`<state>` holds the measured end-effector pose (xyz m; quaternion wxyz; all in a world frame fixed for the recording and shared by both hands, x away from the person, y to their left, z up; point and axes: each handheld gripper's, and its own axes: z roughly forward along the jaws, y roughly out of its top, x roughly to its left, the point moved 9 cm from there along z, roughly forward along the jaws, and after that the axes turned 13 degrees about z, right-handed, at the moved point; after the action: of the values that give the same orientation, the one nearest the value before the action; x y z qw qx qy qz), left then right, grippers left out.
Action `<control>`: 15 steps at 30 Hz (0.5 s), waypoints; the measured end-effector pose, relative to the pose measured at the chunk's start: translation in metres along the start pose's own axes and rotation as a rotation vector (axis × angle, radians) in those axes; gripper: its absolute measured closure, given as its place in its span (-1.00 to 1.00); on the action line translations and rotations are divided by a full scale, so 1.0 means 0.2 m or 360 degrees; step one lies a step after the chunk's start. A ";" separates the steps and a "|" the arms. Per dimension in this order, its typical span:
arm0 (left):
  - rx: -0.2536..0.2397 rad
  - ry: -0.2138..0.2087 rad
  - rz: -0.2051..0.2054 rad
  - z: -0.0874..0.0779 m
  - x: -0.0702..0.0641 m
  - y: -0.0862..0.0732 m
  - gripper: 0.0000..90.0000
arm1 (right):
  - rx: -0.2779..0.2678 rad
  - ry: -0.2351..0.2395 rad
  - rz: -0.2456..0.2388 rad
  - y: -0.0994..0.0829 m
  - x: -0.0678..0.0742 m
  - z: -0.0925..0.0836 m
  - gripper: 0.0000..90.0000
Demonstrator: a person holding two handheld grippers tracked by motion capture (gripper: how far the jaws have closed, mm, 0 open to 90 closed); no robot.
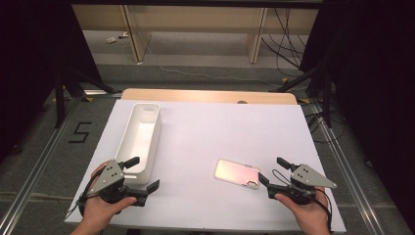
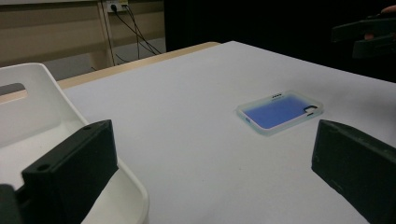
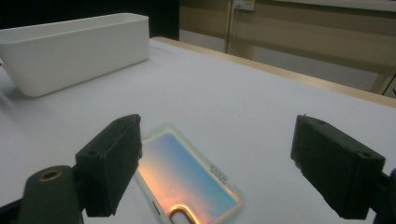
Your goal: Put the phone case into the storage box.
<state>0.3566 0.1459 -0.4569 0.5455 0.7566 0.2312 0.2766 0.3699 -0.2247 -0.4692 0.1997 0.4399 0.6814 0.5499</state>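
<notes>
In the high view a phone case (image 1: 237, 174) lies flat on the white table (image 1: 220, 127), in the lower right part of the frame, its iridescent pink face up. The right gripper (image 1: 273, 174) sits just to its right at the lower right, held in a hand (image 1: 306, 208), with its jaws spread wide and nothing between them; the nearer jaw tip is just beside the case's lower right corner. In the right gripper view the phone case (image 3: 187, 179) lies at the bottom centre, partly behind the left jaw, not pinched by either jaw.

The left gripper (image 1: 144, 174) is at the lower left of the high view, in the other hand (image 1: 103, 208), its jaws also standing wide apart and empty. One jaw reaches over the near end of a long white bin (image 1: 142, 134), which runs up the left side of the table. In the left gripper view the white bin (image 2: 56, 121) is at the left edge and the phone case (image 2: 280, 112) lies right of centre, looking blue, well apart from both jaws
</notes>
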 end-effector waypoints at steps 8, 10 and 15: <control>-0.0004 0.0001 0.0001 0.00 0.00 0.00 -1.00 | -0.0002 -0.0005 0.0030 0.00 -0.02 0.00 -0.52; -0.0009 0.0001 0.0004 0.00 0.00 0.01 -1.00 | -0.0002 -0.0011 0.0030 0.00 -0.02 0.00 -0.50; -0.0015 -0.0010 0.0024 0.00 -0.01 0.01 -1.00 | -0.0027 -0.0019 0.0008 0.01 -0.01 -0.01 -0.30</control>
<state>0.3550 0.1450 -0.4551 0.5477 0.7566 0.2225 0.2795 0.3709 -0.2279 -0.4681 0.2061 0.4432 0.6743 0.5536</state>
